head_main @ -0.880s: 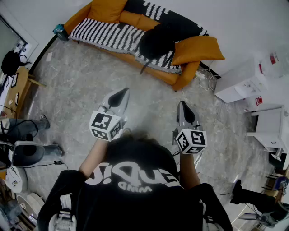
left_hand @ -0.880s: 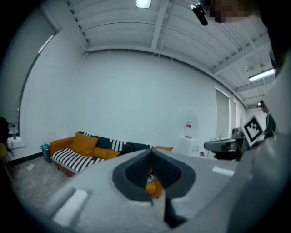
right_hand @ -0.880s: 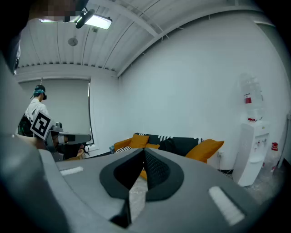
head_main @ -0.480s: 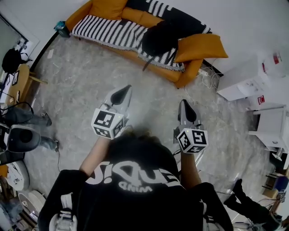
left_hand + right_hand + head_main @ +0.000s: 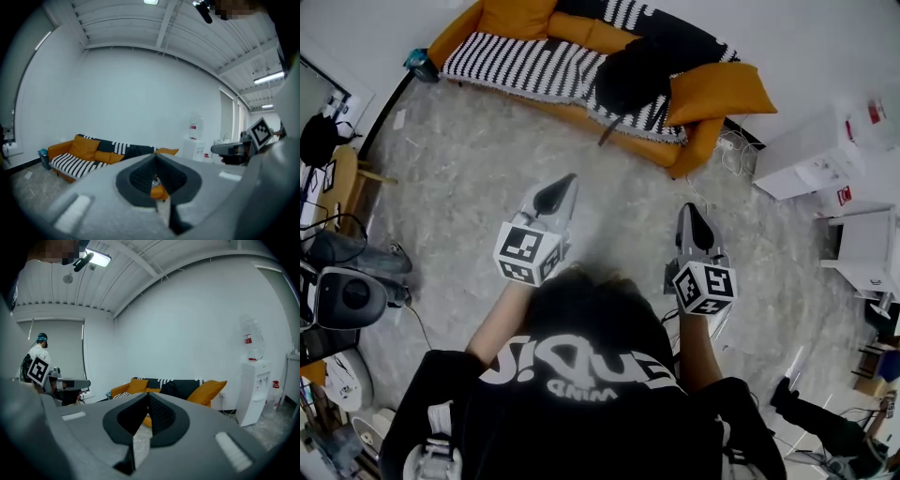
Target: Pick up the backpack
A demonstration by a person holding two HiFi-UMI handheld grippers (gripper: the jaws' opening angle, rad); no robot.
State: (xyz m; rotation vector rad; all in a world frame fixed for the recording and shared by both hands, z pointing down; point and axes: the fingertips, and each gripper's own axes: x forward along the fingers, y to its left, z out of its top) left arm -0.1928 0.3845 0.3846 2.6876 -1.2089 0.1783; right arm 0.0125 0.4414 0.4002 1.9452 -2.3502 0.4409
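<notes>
The black backpack lies on the striped orange sofa.

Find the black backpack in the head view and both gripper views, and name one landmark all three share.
Head view: backpack top centre, on the sofa.
Left gripper view: backpack lower centre, mid-sofa.
Right gripper view: backpack lower centre, mid-sofa.
Shared landmark: the orange cushion beside the backpack.

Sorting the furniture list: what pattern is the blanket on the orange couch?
The blanket has black-and-white stripes; the head view shows it best.
</notes>
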